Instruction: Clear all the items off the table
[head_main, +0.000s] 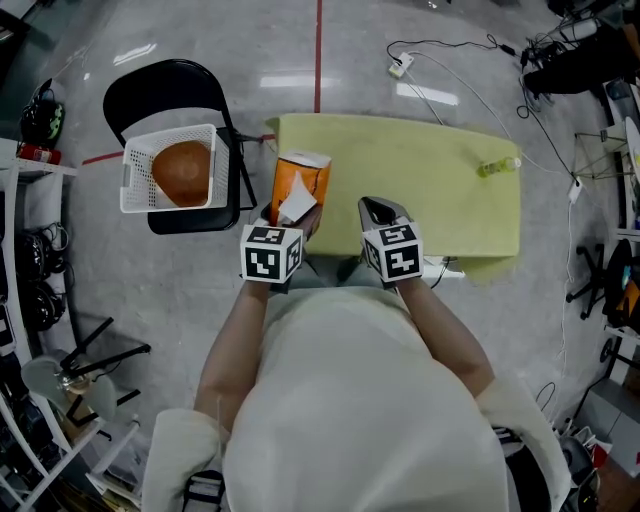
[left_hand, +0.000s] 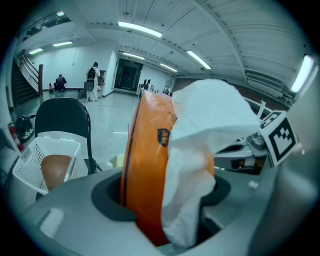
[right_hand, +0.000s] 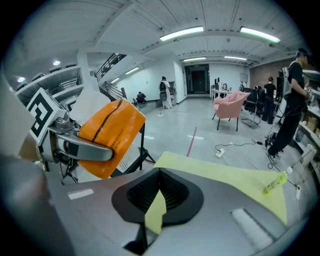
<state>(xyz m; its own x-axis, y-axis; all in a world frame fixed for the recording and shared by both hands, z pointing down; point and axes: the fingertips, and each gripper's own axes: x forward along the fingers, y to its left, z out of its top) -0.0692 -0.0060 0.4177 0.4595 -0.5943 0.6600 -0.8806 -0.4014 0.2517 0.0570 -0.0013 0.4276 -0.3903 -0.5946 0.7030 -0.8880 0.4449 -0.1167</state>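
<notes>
An orange packet (head_main: 297, 185) with a white crumpled top stands upright between the jaws of my left gripper (head_main: 290, 215), which is shut on it over the left end of the yellow-green table (head_main: 420, 180). The left gripper view is filled by the packet (left_hand: 150, 165); the right gripper view has it (right_hand: 107, 135) at the left. My right gripper (head_main: 380, 212) is beside it, shut and empty, its jaws (right_hand: 159, 195) touching. A small green bottle (head_main: 497, 166) lies at the table's far right (right_hand: 275, 183).
A white basket (head_main: 135, 185) holding a round brown thing (head_main: 183, 172) rests on a black chair (head_main: 165, 85) left of the table. Cables and a power strip (head_main: 400, 66) lie on the floor beyond. People (right_hand: 292, 100) and a pink armchair (right_hand: 230, 107) are farther off.
</notes>
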